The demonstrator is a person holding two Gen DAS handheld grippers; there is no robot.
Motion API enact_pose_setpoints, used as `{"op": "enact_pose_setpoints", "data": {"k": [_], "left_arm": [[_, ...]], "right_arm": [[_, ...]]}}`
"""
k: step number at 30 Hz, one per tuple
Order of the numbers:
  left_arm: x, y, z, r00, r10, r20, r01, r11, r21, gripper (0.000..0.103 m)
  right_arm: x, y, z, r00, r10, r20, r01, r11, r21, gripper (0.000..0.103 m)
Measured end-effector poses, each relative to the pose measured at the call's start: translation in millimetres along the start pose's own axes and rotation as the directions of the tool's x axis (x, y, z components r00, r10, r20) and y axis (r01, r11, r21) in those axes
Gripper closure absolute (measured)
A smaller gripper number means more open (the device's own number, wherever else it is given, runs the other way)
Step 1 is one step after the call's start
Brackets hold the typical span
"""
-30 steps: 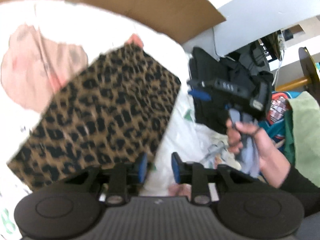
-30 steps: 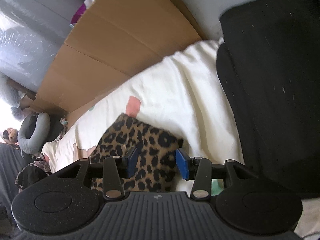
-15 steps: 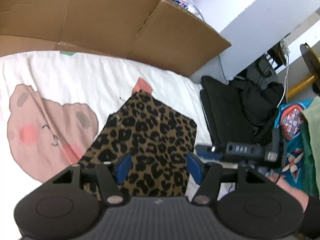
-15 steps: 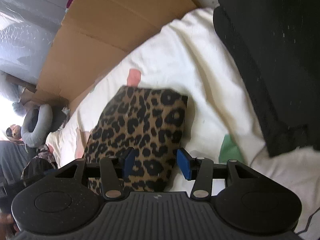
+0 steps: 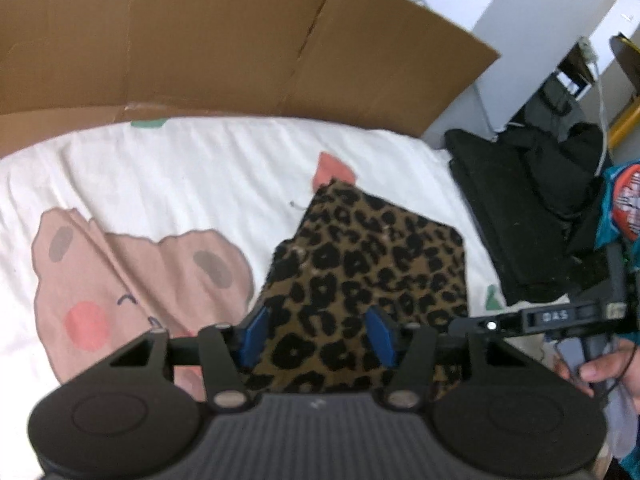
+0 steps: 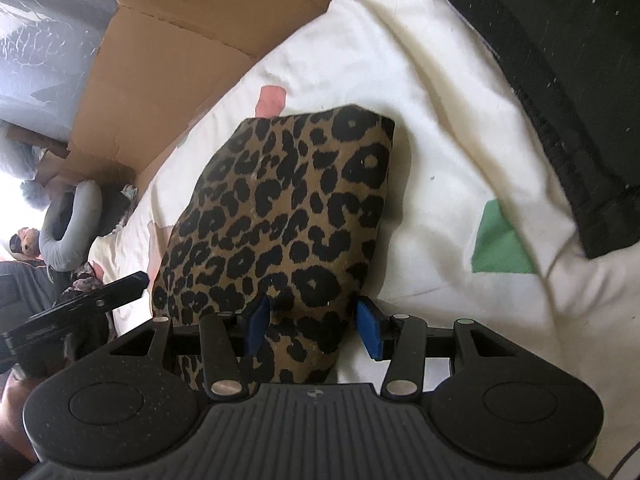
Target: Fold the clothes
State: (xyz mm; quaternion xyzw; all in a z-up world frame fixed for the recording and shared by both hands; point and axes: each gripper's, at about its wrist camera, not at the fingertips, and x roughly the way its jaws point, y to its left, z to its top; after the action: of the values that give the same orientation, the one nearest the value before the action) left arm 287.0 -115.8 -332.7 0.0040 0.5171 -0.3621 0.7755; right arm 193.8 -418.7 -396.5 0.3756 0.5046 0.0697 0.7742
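Observation:
A folded leopard-print garment lies as a compact rectangle on the white bed sheet; it also shows in the right wrist view. My left gripper is open and empty, its blue fingertips spread over the garment's near edge. My right gripper is open too, its fingertips either side of the garment's near corner, not clamped on it. The right gripper also shows at the right of the left wrist view, held in a hand.
A cardboard sheet stands along the far side of the bed. Black folded clothes lie to the right of the garment, also in the right wrist view. The sheet carries a pink bear print. A grey neck pillow lies further off.
The leopard garment has gone from held up to lying flat on the sheet. My left gripper has opened wide and drawn back. My right gripper has moved closer over the garment's corner.

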Motion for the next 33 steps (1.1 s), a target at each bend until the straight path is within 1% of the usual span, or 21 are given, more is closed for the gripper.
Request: {"op": "enact_pose_setpoints", "data": {"k": [2, 5, 7, 9, 10, 11, 16, 21, 24, 33], "left_arm": [[6, 4, -1, 1.000, 0.005, -0.012, -0.005, 1.000, 0.003, 0.053], [8, 5, -3, 1.000, -0.007, -0.020, 0.007, 1.000, 0.009, 0.059], [8, 4, -3, 1.000, -0.010, -0.024, 0.010, 1.000, 0.021, 0.067], [9, 4, -3, 1.000, -0.008, -0.028, 0.009, 0.999, 0.031, 0.084], [9, 4, -2, 1.000, -0.006, -0.030, 0.007, 0.999, 0.035, 0.090], [10, 5, -2, 0.999, -0.002, -0.032, 0.003, 0.999, 0.040, 0.098], [6, 8, -2, 1.000, 0.019, -0.022, -0.018, 0.998, 0.053, 0.101], [0, 12, -3, 0.999, 0.038, -0.003, -0.038, 0.998, 0.058, 0.101], [3, 16, -6, 0.999, 0.050, -0.001, -0.049, 0.997, 0.059, 0.101], [6, 17, -12, 0.998, 0.069, -0.007, -0.068, 0.994, 0.081, 0.101]], "right_arm": [[3, 0, 0, 1.000, 0.003, -0.006, -0.003, 1.000, 0.004, 0.049], [7, 0, 2, 1.000, 0.005, -0.012, -0.005, 1.000, 0.007, 0.049], [9, 0, 3, 1.000, 0.005, -0.015, -0.005, 1.000, 0.007, 0.049], [11, 0, 5, 1.000, 0.006, -0.017, -0.006, 1.000, 0.006, 0.049], [12, 1, 5, 1.000, 0.006, -0.017, -0.006, 1.000, 0.005, 0.049], [12, 1, 6, 1.000, 0.007, -0.018, -0.007, 1.000, 0.005, 0.049], [14, 0, 8, 1.000, 0.017, -0.014, -0.017, 1.000, 0.016, 0.049], [13, -8, 7, 0.999, 0.051, -0.004, -0.050, 0.997, 0.066, 0.049], [13, -11, 4, 0.998, 0.068, -0.005, -0.067, 0.994, 0.089, 0.049], [24, -22, 1, 0.988, 0.151, 0.017, -0.152, 0.973, 0.175, 0.049]]}}
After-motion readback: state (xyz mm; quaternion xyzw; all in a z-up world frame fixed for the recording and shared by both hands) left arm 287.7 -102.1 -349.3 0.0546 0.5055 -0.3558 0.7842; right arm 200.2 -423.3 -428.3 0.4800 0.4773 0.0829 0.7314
